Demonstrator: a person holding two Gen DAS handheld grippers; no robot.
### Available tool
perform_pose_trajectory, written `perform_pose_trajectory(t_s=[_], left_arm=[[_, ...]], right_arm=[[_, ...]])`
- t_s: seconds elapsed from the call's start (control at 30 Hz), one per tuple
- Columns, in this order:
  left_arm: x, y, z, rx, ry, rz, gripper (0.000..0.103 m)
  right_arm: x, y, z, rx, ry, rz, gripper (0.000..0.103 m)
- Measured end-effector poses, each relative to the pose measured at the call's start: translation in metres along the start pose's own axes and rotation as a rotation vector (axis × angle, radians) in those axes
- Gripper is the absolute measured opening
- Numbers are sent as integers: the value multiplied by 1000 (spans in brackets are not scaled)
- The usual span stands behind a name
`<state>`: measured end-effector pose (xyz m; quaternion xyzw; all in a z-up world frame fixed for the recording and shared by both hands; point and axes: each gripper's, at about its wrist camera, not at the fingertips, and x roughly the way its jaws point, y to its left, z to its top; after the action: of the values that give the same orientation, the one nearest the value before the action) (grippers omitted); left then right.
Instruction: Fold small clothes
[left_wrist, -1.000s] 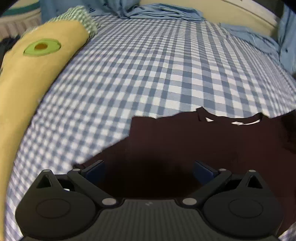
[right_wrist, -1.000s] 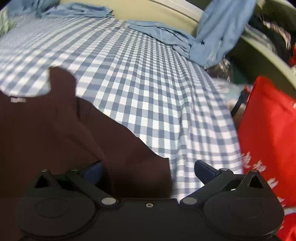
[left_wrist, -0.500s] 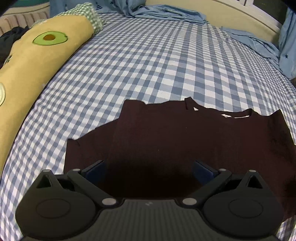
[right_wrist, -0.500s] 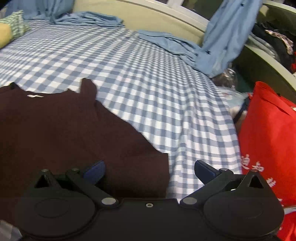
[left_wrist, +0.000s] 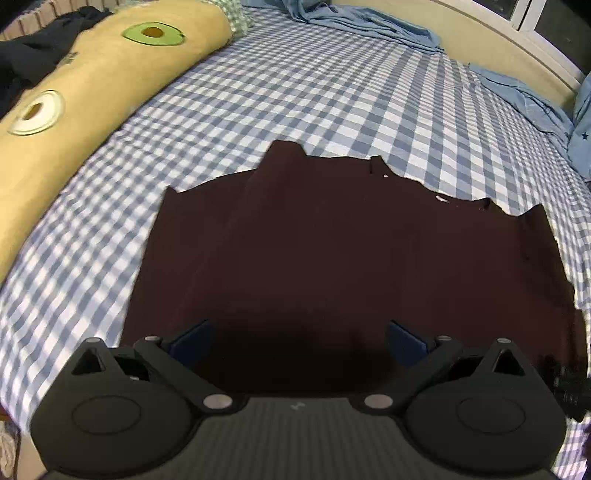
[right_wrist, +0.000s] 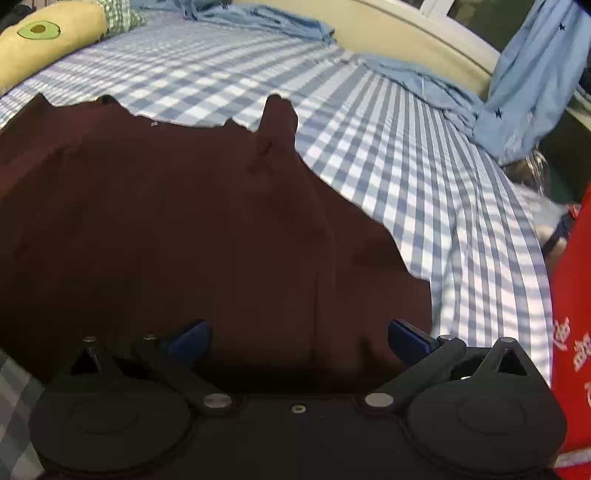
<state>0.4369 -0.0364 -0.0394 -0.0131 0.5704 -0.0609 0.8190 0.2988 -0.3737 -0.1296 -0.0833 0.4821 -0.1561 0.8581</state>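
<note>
- Since the earlier frames both cameras have drawn back and risen: more of the dark maroon shirt (left_wrist: 351, 258) shows in each view, and its left sleeve, formerly bunched, now lies spread toward the left of the frame.
- Shirt location: flat on the blue-checked bedsheet (left_wrist: 332, 92), collar toward the upper centre, hem under the grippers at the bottom edge.
- Left gripper (left_wrist: 297, 339): fingers spread wide, nothing between them. Right gripper (right_wrist: 299, 338): fingers likewise apart, empty, above the shirt's right side.
- Risk: the cloth is thin and limp; pinching one layer only, or catching the sheet with it, would likely drag the shirt askew and wrinkle the fold.
- Risk: the right sleeve (right_wrist: 369, 258) lies near the bed's edge by the red bag (right_wrist: 572, 295); an uneven pull could slide it off.
- Hidden: the hem sits behind both gripper bodies; seams and creases are lost in the dark fabric. Avocado pillow (left_wrist: 92, 92) is cut off at upper left.
</note>
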Motion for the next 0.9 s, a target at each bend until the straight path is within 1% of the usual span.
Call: perform_pose_trajectory(t_s=[0.1, 0.23, 0.33, 0.47, 0.6, 0.73, 0.77, 0.83, 0.9], left_arm=[[-11, 0, -14, -20, 3, 46, 102], [-22, -3, -27, -57, 20, 93, 102], [-30, -5, -36, -79, 23, 137, 102], [-36, -4, -43, -111, 27, 172, 102], [-41, -6, -46, -125, 23, 195, 102], [-41, -6, -46, -118, 23, 191, 102], [-40, -6, -46, -114, 24, 188, 102], [-39, -6, -47, -102, 29, 180, 102], [-38, -6, -48, -92, 25, 171, 102]], right_arm=[[14, -5, 11, -8, -29, 22, 102], [38, -15, 33, -20, -42, 57, 102], [58, -25, 52, -17, -42, 47, 102], [81, -51, 66, 48, -8, 7, 102], [89, -82, 61, 173, 12, 44, 102], [88, -111, 49, 358, 31, 88, 102], [86, -117, 45, 389, 35, 80, 102], [80, -123, 38, 418, 49, 21, 102], [72, -126, 31, 436, 52, 12, 102]])
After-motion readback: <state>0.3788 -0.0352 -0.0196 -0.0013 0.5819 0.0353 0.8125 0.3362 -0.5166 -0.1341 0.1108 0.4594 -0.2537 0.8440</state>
